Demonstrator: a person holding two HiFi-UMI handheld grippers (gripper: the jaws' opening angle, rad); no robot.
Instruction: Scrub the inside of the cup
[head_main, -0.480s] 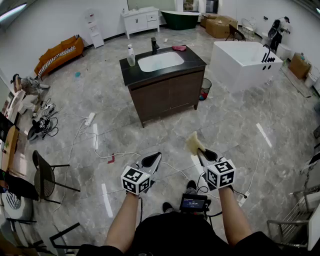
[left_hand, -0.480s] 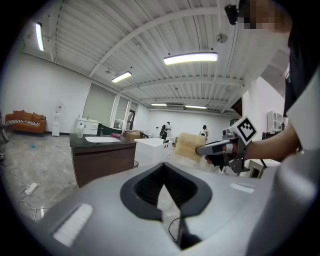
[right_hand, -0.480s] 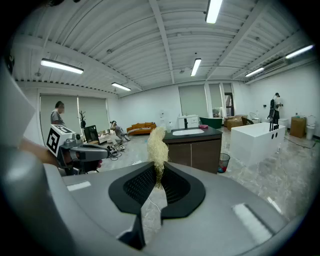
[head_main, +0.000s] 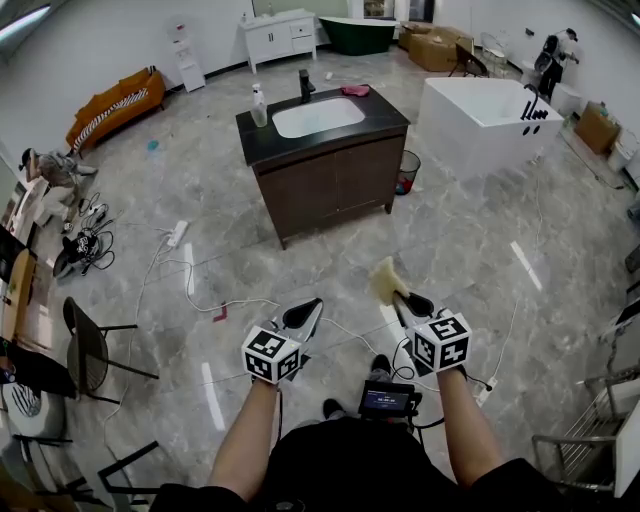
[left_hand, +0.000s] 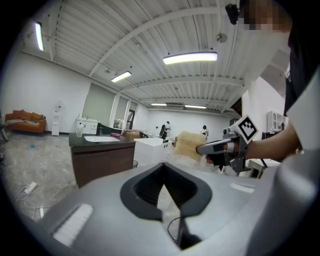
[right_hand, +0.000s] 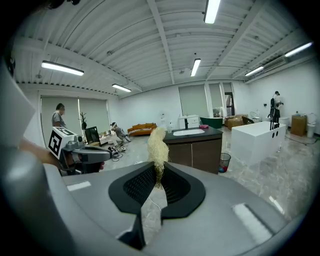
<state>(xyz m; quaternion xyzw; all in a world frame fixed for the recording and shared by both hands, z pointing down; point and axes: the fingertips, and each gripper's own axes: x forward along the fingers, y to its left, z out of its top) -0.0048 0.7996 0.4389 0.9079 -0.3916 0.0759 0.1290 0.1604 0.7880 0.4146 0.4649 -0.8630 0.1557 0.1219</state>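
Note:
No cup shows in any view. My left gripper (head_main: 306, 308) is held out level over the floor, jaws closed together and empty; its own view shows the tips (left_hand: 164, 169) meeting with nothing between them. My right gripper (head_main: 401, 298) is shut on a pale yellow fibrous sponge (head_main: 385, 280), which sticks out past the tips. The sponge (right_hand: 157, 144) stands upright between the right jaws (right_hand: 159, 170). From the left gripper view the sponge (left_hand: 189, 146) and the right gripper (left_hand: 216, 147) appear at the right.
A dark wood vanity (head_main: 335, 175) with a white sink (head_main: 318, 117), faucet (head_main: 305, 87), soap bottle (head_main: 260, 105) and pink cloth (head_main: 355, 91) stands ahead. A white bathtub (head_main: 485, 125) is at the right, a bin (head_main: 408, 172) beside the vanity. Cables (head_main: 190, 280) cross the floor; a chair (head_main: 90, 345) is at the left.
The head view has drifted slightly, so the vanity sits a little further up and left. Both grippers keep the same pose, the sponge still in the right one.

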